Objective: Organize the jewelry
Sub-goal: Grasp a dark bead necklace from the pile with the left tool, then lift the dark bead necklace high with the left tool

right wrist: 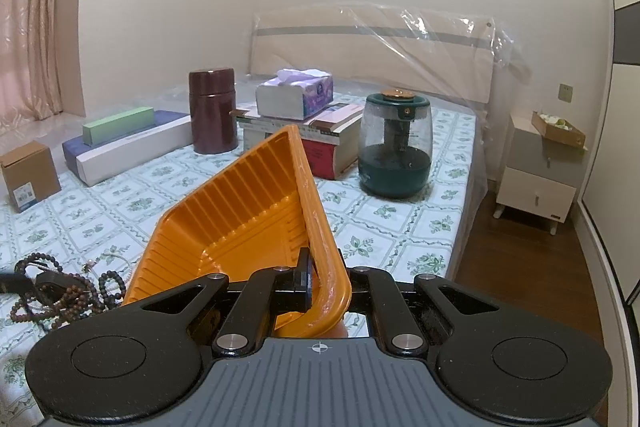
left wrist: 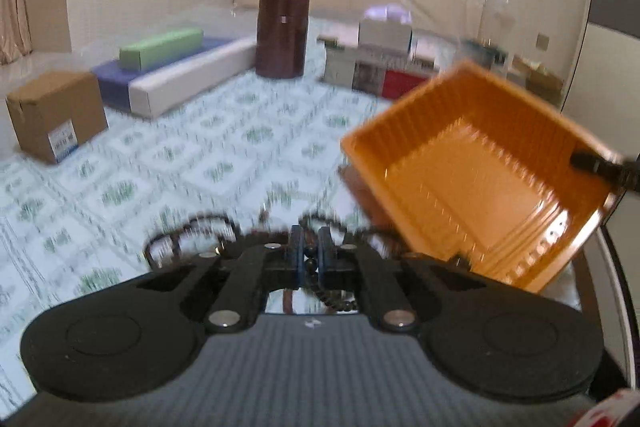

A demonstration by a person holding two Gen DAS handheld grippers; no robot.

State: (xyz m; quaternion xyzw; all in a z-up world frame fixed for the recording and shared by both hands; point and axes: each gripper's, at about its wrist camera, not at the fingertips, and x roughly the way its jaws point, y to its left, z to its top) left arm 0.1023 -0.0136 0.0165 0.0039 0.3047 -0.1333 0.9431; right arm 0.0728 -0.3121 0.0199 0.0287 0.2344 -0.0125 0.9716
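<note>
Dark brown wooden bead strands, bottom centre of the left wrist view, are pinched by the left gripper, more loops lying on the floral bedsheet. Right gripper is clamped on the rim of a tilted ribbed orange plastic tray; tray holds nothing visible.

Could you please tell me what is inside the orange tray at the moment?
Nothing shows in the orange tray: only its bare ribbed floor and walls. The near corner is hidden behind the right gripper clamped on its rim. The bead strands lie outside it on the bed.
</note>
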